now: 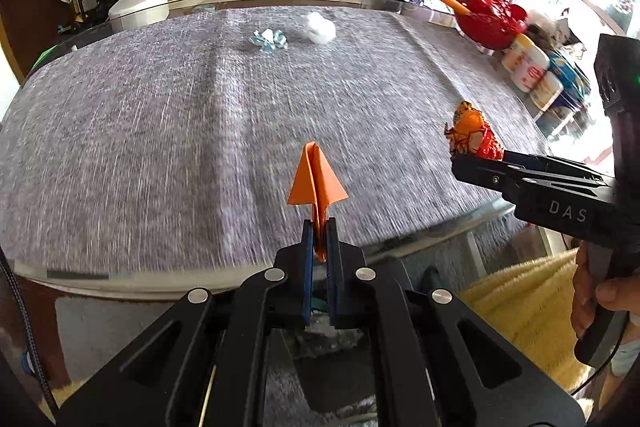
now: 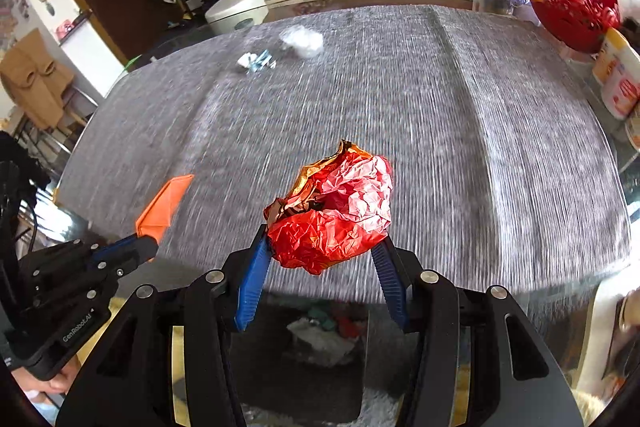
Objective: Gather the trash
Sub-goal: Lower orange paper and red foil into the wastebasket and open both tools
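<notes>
A: What is the left hand-held gripper carrying?

B: Its 2 blue pads are pinching an orange folded paper, which is sticking up and forward over the near edge of the counter.

A: And the right hand-held gripper?

B: It is clamping a crumpled red wrapper between its fingers, held above the grey cloth covering the counter, just right of the orange paper.

A: Is any trash lying on the counter?

B: Yes, 2 pieces are lying near the far edge: a crumpled white tissue and, just left of it, a crumpled blue-and-white wrapper, well apart from both grippers.

A: Anything else?

B: A red basket is sitting at the far right edge.
</notes>
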